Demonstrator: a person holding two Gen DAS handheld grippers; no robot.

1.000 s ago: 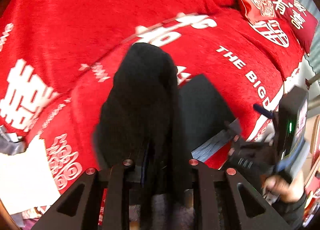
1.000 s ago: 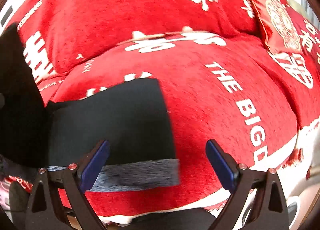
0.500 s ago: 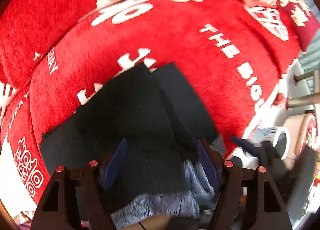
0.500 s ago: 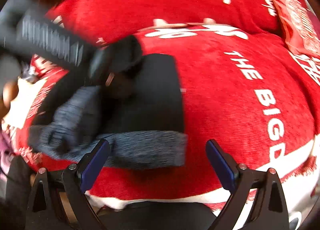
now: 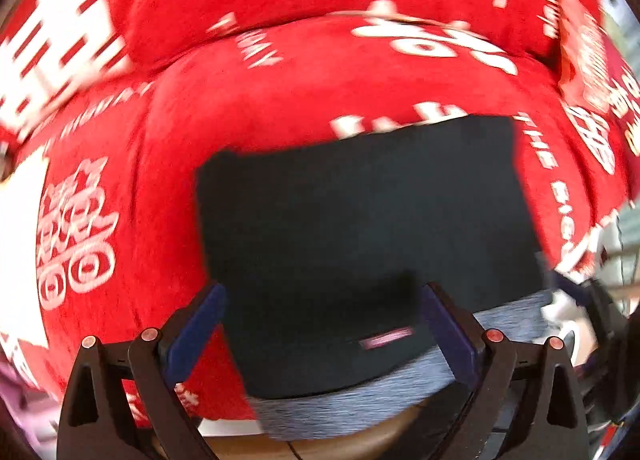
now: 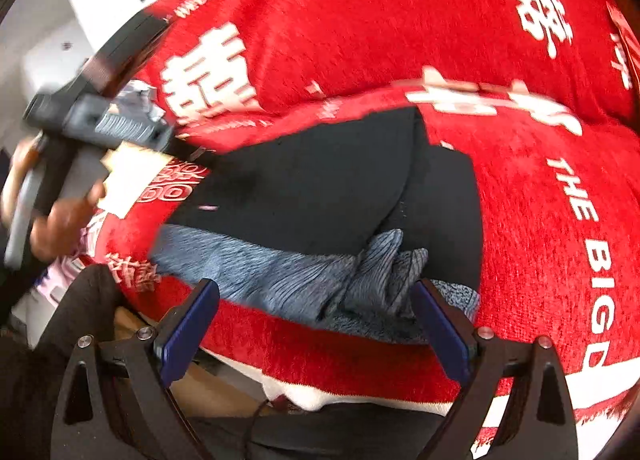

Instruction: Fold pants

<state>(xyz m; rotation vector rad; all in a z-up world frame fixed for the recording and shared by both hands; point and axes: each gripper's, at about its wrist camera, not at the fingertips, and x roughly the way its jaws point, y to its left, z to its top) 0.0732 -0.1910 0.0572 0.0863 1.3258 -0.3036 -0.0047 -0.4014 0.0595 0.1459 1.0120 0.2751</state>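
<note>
The left gripper (image 5: 322, 324) hovers with its 2 fingers spread apart, gripping nothing. Folded black pants (image 5: 360, 228) with a grey lining lie on the red blanket (image 5: 248, 108). The right gripper (image 6: 316, 320) also gapes wide, empty.

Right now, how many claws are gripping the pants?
0. The left claw is open above the folded pants; the right claw is open at their grey fleecy edge. Neither pinches any cloth.
</note>
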